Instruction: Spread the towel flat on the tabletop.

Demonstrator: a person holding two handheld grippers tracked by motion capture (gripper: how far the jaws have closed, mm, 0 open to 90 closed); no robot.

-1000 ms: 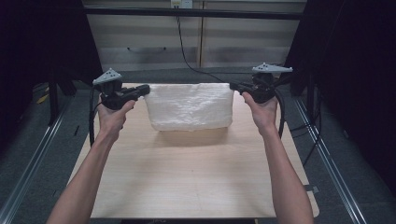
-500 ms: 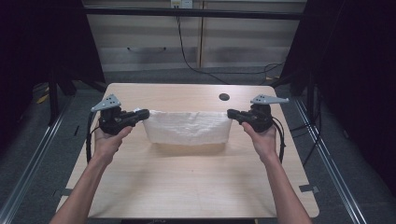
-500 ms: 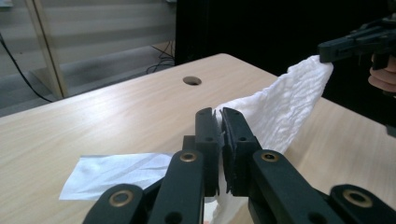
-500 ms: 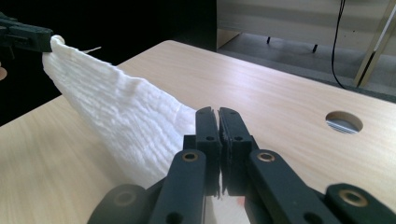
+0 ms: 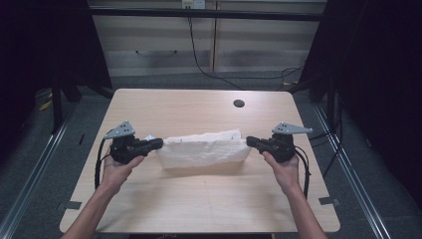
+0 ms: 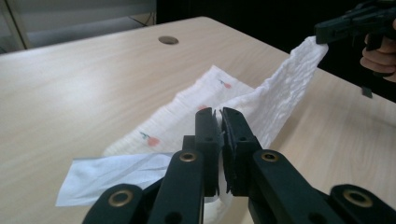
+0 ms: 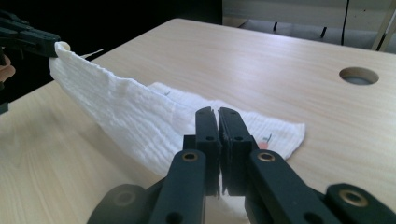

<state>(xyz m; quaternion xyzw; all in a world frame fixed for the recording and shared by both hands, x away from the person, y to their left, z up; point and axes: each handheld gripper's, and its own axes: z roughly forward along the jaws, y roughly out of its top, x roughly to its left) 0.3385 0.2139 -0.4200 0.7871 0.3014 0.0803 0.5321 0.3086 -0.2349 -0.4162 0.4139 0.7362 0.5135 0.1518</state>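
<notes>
Laboratory-style recording bay. A plain wooden table with a cable hole stands on grey carpet; black curtains flank it, floor rails run beside it, cabinets behind.

My left gripper and right gripper point inward at each other, both low over the table with jaws clamped. My forearms reach in from below, hands wrapped round the grips.
</notes>
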